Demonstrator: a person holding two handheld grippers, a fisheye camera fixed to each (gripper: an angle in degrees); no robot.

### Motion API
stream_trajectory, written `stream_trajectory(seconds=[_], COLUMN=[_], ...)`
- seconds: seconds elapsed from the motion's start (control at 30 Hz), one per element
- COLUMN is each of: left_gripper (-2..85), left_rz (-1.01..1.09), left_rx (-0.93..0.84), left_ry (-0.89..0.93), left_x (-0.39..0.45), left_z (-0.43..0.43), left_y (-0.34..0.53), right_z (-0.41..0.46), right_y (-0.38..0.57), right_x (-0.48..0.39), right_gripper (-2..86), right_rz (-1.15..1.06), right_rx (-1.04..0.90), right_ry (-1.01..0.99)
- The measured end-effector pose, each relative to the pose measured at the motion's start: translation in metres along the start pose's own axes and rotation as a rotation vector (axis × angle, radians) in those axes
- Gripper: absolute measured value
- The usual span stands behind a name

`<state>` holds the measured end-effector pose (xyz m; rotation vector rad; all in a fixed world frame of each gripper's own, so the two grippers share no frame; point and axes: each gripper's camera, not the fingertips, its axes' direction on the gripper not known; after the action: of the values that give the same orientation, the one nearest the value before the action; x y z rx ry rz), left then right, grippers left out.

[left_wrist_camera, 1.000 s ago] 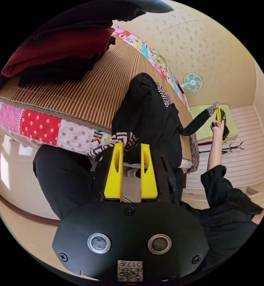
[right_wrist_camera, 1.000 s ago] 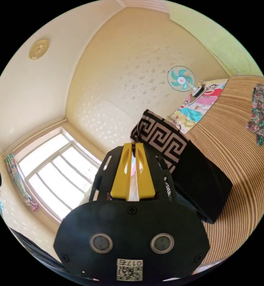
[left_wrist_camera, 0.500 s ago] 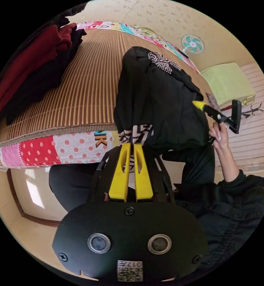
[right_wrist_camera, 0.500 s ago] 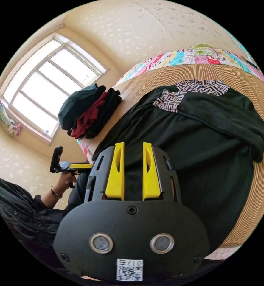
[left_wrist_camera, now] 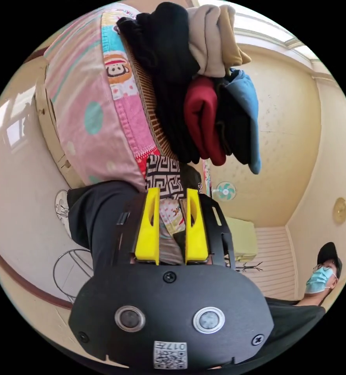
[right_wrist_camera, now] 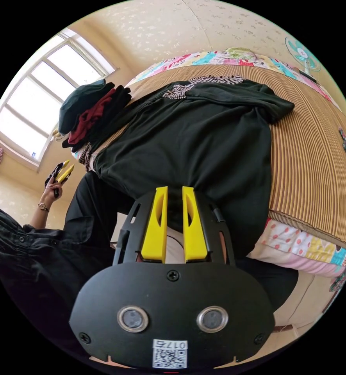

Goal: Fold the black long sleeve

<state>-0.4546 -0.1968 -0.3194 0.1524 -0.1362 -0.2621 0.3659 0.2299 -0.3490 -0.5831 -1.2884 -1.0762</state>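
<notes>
A: Where is the black long sleeve (right_wrist_camera: pixel 204 133)?

B: In the right gripper view it lies spread on the striped mat (right_wrist_camera: pixel 309 164) that covers the bed (right_wrist_camera: pixel 298 244). Its lower edge hangs over the near side of the bed. One sleeve is folded across the top, and patterned black-and-white trim shows at the far end.

A: And the right gripper (right_wrist_camera: pixel 174 193)?

B: Its yellow jaws stand apart with a narrow gap, released, holding nothing. The tips sit just in front of the hanging hem; I cannot tell whether they touch it.

A: What about the left gripper (left_wrist_camera: pixel 170 195)?

B: In the left gripper view its jaws are spread wide, also released. A patterned cuff (left_wrist_camera: pixel 163 177) hangs just beyond the tips, at the bed's edge, but neither jaw presses on it.

A: Does it appear anywhere else?

B: Yes, in the right gripper view it shows far off, held up in a hand (right_wrist_camera: pixel 52 189) beside the bed, below the window (right_wrist_camera: pixel 36 113).

A: Anything else on the bed?

B: A pile of folded clothes (left_wrist_camera: pixel 200 90) in black, dark red, blue and beige sits near the mat's edge. In the right gripper view that pile lies beside the long sleeve, toward the window.

A: And around it?

B: A small fan (left_wrist_camera: pixel 225 190) on the far wall, and a person in dark clothes close to the bed.
</notes>
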Motion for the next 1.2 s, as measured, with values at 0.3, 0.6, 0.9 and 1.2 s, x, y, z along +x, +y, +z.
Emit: stream_trajectory(seconds=[0.3,0.6,0.9,1.2], left_gripper=[14.6,5.1,0.0,1.2], left_rz=[-0.176,-0.407,0.217,1.12], left_rx=[-0.119,0.082,0.419,0.149], left_ry=[0.007,-0.009,-0.14,-0.039], left_x=[-0.01,-0.008,0.194,0.497], left_z=[0.065,0.085,0.052,0.332], left_y=[0.014,0.043,0.082,0.153], right_z=[0.0,-0.021,-0.034,-0.056], right_y=[-0.008,-0.002,0.009,0.017], right_x=[-0.011,0.029,0.07,0.109], right_gripper=[9.0,9.2,9.1,9.1], right_rz=[-0.008,0.103,0.116,0.097], right_rx=[0.0,0.094,0.118,0.152], right_ry=[0.035,-0.106,-0.183,-0.257])
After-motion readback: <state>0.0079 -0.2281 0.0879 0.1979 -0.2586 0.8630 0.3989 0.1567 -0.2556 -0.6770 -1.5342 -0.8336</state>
